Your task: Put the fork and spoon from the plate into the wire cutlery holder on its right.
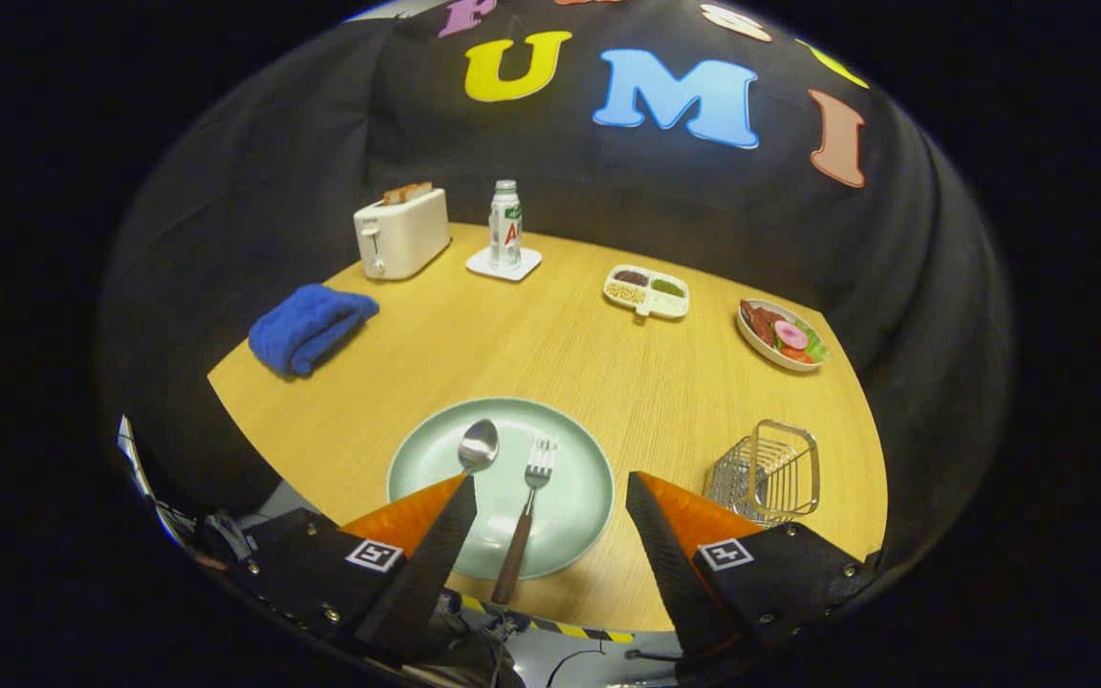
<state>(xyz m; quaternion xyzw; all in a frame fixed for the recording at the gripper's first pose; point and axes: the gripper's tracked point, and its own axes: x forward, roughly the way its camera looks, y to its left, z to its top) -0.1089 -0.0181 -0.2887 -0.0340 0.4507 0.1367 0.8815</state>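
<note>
A pale green plate [570,478] lies on the wooden table just ahead of my fingers. On it rest a metal spoon [477,446], its handle hidden behind my left finger, and a fork [527,511] with a brown wooden handle that reaches over the plate's near rim. The fork lies between my two fingers. A wire cutlery holder [768,473] stands to the right of the plate, just beyond my right finger. My gripper [550,485] hovers above the plate's near side, open, with nothing held.
Farther back on the table are a folded blue towel [310,328], a white toaster [401,232] with toast, a bottle [505,225] on a white coaster, a divided snack tray [647,290] and a bowl of food [782,335]. The table's near edge runs under my fingers.
</note>
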